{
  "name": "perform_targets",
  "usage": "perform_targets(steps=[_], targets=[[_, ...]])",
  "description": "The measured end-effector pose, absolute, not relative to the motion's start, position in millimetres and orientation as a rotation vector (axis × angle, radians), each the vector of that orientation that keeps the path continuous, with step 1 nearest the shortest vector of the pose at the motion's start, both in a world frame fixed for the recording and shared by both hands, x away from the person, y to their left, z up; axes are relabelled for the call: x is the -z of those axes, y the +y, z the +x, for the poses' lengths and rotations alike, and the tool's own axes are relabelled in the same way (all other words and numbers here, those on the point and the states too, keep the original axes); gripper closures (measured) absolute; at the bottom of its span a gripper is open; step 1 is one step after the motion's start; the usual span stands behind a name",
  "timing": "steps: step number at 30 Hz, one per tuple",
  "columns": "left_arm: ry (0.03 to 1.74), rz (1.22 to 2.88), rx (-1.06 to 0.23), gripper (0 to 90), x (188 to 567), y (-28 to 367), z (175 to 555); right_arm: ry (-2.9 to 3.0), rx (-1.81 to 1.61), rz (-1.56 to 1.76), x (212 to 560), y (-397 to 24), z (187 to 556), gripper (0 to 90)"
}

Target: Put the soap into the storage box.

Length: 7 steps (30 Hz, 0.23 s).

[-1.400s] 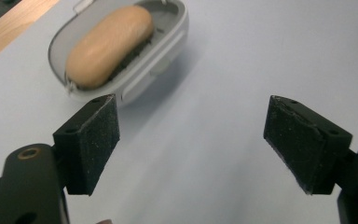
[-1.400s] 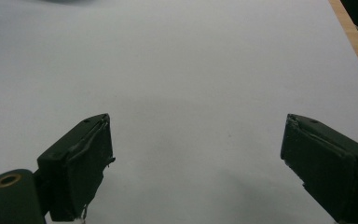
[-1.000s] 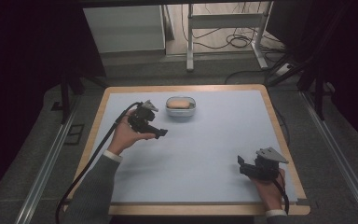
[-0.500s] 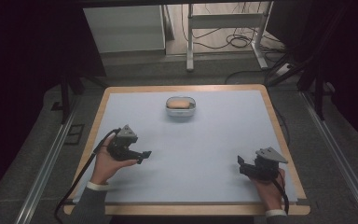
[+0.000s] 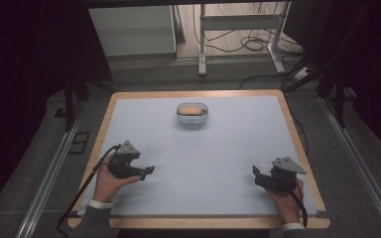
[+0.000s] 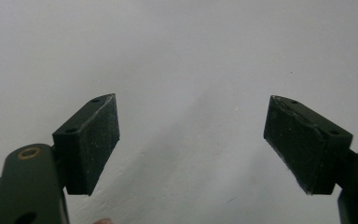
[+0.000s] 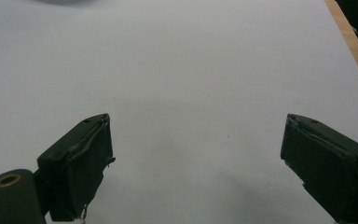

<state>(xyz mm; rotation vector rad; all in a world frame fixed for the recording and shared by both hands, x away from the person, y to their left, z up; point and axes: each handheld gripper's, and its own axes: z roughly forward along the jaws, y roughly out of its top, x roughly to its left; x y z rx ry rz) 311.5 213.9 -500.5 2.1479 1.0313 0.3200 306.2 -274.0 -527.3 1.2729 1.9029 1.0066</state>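
A pale blue mat [image 5: 218, 158] covers the wooden table [image 5: 287, 116]; cables [image 5: 250, 44] lie beyond.

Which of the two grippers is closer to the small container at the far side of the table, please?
The left. The left gripper sits nearer than and left of the container; the right gripper rests farther off, near the table's right corner.

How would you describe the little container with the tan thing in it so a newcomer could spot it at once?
Start at the wood-edged table with the pale blue-grey top. Look to its far side, near the middle of the far edge: there sits a small, rounded, clear container holding a tan, bun-like thing. It stands alone on the surface, far from both hands, and is the only item there that is not a hand-held tool.
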Motion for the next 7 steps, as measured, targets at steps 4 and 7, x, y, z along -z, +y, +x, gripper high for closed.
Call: perform_targets(steps=[4,7], targets=[[1.027,2.148,-0.318,18.3,500.8,213.7,313.9,1.897,-1.016,1.271,527.1,-274.2,305.5,9.2],[1.031,2.147,-0.316,18.2,501.3,214.2,315.6,1.897,-1.019,1.271,527.1,-274.6,305.6,9.2]])
